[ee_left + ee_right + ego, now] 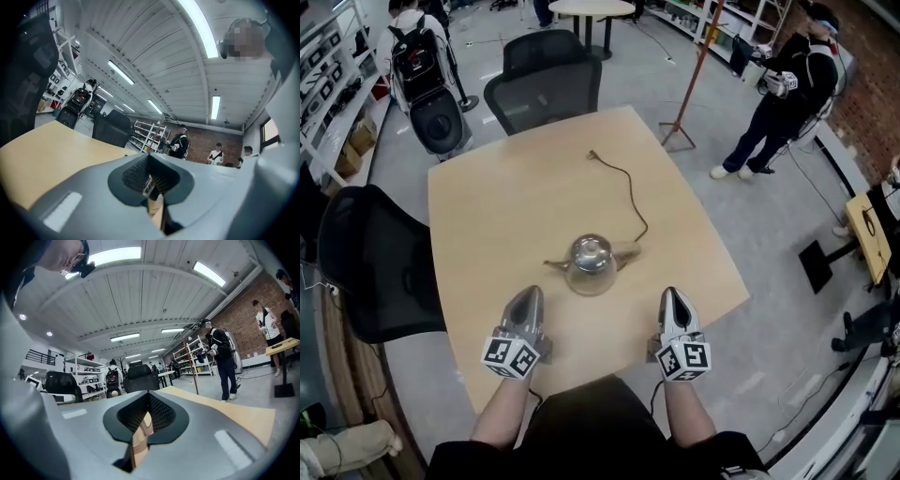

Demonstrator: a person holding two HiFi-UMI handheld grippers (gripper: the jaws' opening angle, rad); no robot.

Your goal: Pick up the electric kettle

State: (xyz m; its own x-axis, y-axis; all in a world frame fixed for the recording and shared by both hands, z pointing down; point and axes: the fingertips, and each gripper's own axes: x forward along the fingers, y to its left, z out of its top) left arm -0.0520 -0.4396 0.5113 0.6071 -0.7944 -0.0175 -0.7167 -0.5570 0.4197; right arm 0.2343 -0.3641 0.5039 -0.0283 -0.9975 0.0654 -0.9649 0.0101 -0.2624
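A shiny steel electric kettle (591,263) with a domed lid stands near the middle of the light wooden table (516,197); its dark cord (628,192) runs off toward the far side. My left gripper (528,298) is shut and empty, near the front edge, left of and nearer than the kettle. My right gripper (672,300) is shut and empty too, right of and nearer than the kettle. Neither touches it. In the left gripper view the closed jaws (151,180) fill the lower frame; the right gripper view likewise shows closed jaws (146,420). The kettle is hidden in both.
Black office chairs stand at the table's left (375,262) and far side (546,80). A person (787,94) stands on the floor at the far right, beside a thin orange stand (689,89). A golf bag (427,80) and shelving are at the far left.
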